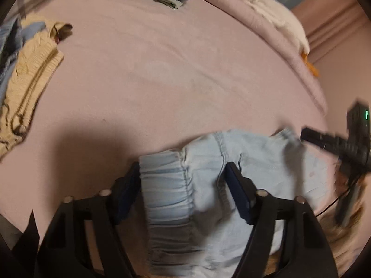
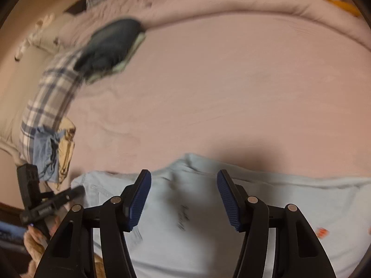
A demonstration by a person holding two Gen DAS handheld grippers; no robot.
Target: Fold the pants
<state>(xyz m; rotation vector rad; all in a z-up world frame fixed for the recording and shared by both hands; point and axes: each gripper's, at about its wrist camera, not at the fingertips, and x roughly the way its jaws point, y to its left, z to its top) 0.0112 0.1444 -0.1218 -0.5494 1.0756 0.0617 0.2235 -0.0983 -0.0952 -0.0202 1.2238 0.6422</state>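
No text, label or number is legible in either view.

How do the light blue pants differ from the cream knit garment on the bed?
The light blue pants are smooth fabric with a gathered waistband; the cream knit garment is ribbed with dark trim. The pants lie under the grippers, near the bed's front edge; the knit lies far left. Both lie unfolded.

I see dim, warm indoor light with a pinkish cast over the bed [image 1: 162, 74]. A broad soft shadow [image 1: 92, 143] falls in front of the left gripper [image 1: 183, 180]. Fisheye bending curves everything toward dark corners. Motion blur smears the dark clothes [image 2: 109, 46] and the pants [image 2: 185, 220] in my right view.
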